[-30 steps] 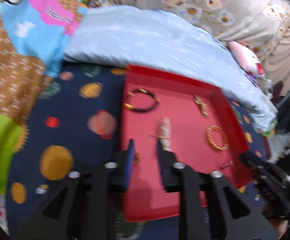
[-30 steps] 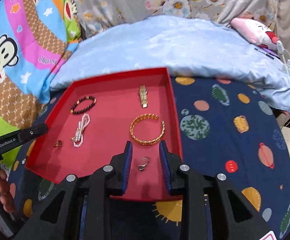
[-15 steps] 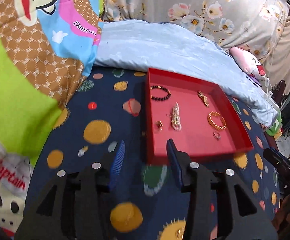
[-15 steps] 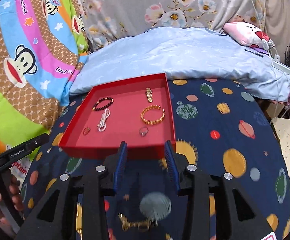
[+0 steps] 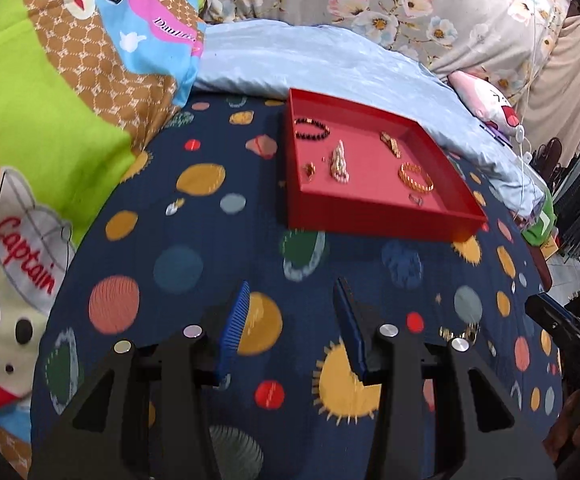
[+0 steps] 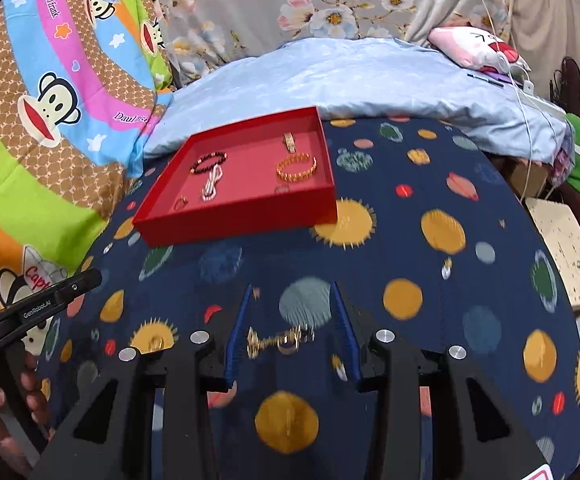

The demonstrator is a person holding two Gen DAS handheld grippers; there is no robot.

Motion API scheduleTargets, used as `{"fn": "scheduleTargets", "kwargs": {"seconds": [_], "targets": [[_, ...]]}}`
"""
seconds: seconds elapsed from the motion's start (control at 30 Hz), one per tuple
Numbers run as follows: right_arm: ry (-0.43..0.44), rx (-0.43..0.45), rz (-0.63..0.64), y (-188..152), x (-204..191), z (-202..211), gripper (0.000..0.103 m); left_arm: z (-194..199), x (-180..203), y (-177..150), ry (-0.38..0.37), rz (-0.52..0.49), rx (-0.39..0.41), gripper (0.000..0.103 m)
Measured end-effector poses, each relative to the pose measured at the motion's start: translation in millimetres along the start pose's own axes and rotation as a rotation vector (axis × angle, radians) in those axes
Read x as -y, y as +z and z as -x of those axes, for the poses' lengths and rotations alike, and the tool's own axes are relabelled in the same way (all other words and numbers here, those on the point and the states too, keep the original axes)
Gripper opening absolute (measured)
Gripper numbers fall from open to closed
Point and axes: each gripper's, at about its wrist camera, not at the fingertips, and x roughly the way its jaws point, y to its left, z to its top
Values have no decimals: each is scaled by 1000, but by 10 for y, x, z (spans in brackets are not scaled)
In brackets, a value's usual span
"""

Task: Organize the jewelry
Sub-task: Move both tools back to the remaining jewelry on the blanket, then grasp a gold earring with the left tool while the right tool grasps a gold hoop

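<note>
Between the spread blue-ribbed fingers of the right gripper (image 6: pixel 292 322) lies a thin gold chain (image 6: pixel 279 341) on the planet-print navy cloth (image 6: pixel 410 248) (ungripped). Beyond, the red tray (image 6: pixel 233 216) holds bracelets. Left gripper (image 5: pixel 292 320) gapes, empty.

A red tray (image 6: pixel 233 216) sits on a navy bedsheet (image 6: pixel 410 248) patterned with multicoloured planets.

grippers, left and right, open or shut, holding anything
Left gripper: open, holding nothing.
Right gripper: open, holding nothing; a gold chain lies between its fingers.
</note>
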Motion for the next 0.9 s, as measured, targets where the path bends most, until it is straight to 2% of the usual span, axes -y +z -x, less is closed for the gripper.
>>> {"fn": "scheduleTargets", "kwargs": {"seconds": [0.1, 0.23, 0.47, 0.57, 0.77, 0.9], "targets": [[3, -13, -8, -120, 6, 54, 39, 25, -3, -123, -10, 4, -18, 45], [-3, -22, -4, -241, -2, 108, 39, 60, 40, -271, -8, -11, -27, 54], [-11, -43, -7, -422, 24, 180, 39, -10, 188, -471, -21, -43, -66, 54], [-12, -52, -12, -467, 41, 181, 39, -66, 286, -516, -25, -66, -73, 59], [-5, -67, -21, -502, 70, 150, 39, -287, 451, -557, 0, -110, -96, 59], [0, -77, -17, -510, 61, 97, 39, -331, 529, -552, 27, -142, -75, 57]]}}
